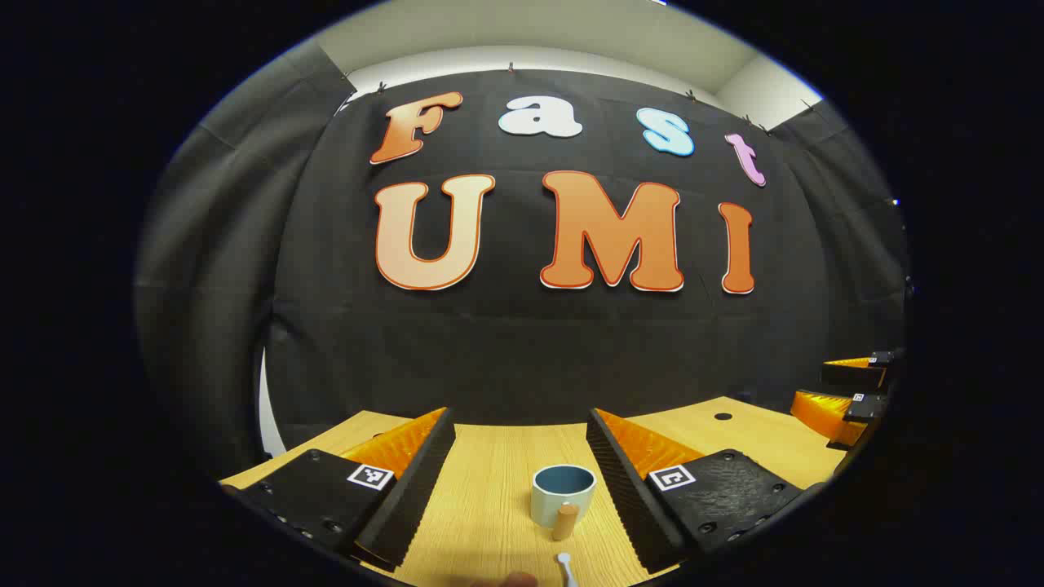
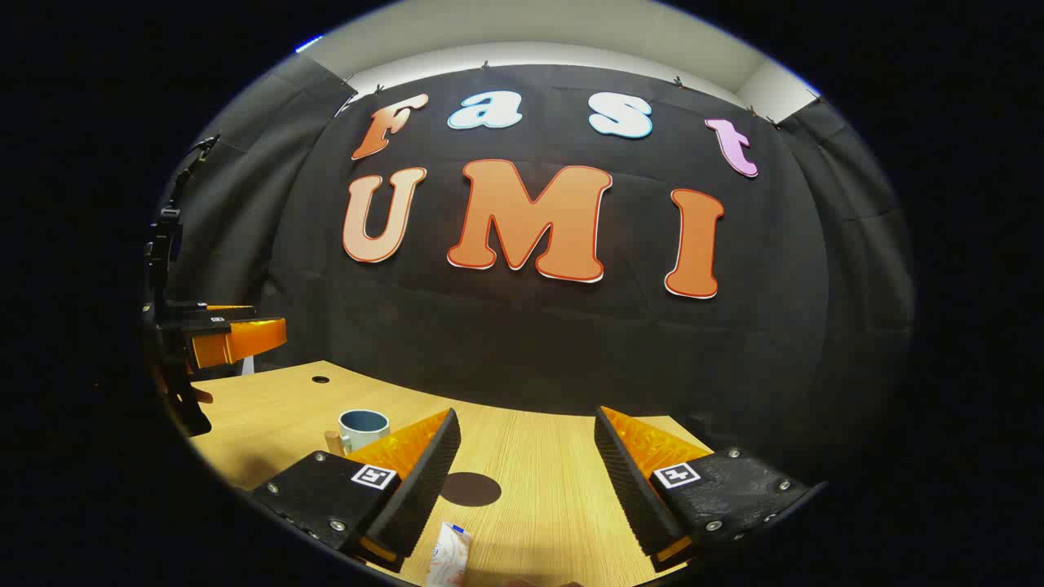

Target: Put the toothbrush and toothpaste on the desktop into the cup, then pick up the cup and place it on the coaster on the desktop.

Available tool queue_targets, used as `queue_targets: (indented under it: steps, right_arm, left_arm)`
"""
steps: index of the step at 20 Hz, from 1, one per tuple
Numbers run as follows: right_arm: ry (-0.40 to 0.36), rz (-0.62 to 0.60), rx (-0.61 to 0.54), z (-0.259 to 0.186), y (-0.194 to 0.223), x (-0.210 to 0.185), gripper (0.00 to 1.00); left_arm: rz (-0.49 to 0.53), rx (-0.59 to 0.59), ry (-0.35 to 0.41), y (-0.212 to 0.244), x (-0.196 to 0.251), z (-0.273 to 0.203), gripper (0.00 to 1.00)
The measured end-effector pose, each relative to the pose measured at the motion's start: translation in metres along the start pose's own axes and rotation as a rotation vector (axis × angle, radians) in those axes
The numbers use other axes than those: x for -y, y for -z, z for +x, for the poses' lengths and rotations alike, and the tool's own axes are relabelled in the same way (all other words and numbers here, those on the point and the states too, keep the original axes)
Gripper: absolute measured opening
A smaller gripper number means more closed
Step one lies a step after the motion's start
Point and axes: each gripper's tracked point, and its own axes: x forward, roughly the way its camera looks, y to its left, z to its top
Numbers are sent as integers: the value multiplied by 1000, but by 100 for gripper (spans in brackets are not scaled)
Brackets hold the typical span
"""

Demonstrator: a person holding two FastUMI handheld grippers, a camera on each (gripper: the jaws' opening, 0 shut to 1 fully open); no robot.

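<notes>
Toothbrush [image 1: 564,566] and cup [image 1: 563,492] lie straight ahead in the left gripper view, on the bare wooden desktop [image 1: 481,489]. Of the toothbrush I can see just a pale rounded end at the near edge of the picture; the rest of it runs out of sight. The cup stands upright just beyond it, pale outside and blue inside, with a short wooden handle [image 1: 564,522] turned toward the camera. The left gripper [image 1: 522,481] hangs above the desktop with its jaws spread wide and nothing between them, the cup sitting in the gap farther on. Toward the right-hand edge of the desktop in that view the other gripper shows, well apart from the cup.

In the right gripper view the right gripper [image 2: 526,477] also stands wide apart and holds nothing. The toothpaste [image 2: 447,556], a white tube, lies flat on the desktop at the near edge, just beside the gripper's left finger. A dark round coaster [image 2: 471,489] lies flat on the wood a little farther in, between the two fingers and apart from the tube. The cup stands off to the left, toward the far edge, partly hidden behind that same finger. Farther left the other gripper shows, with a hand [image 2: 189,399] beneath it, over the left-hand end of the desktop.
</notes>
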Motion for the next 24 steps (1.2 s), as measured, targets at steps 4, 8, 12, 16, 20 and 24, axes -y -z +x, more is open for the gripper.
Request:
queue_targets:
  steps: [4, 8, 12, 16, 20, 24]
  right_arm:
    - [-11, 2, 15, 0, -8, -5, 99]
    - [-2, 17, 23, -4, -12, -7, 99]
    - [-7, 16, 22, -4, -19, -8, 99]
    - [-25, 38, 15, -2, -23, -12, 99]
    - [-30, 38, -12, -3, -18, -11, 99]
    - [-78, 62, -92, -4, -1, -19, 99]
  left_arm:
    - [-4, 0, 0, 1, 0, 0, 96]
    - [-12, -7, -6, 2, 1, 1, 96]
    - [-1, -18, -16, 2, 0, 2, 98]
    - [7, -24, -15, -1, 4, 1, 97]
    - [4, -36, -4, -2, 12, 2, 97]
    - [1, -109, 21, 15, 21, 2, 97]
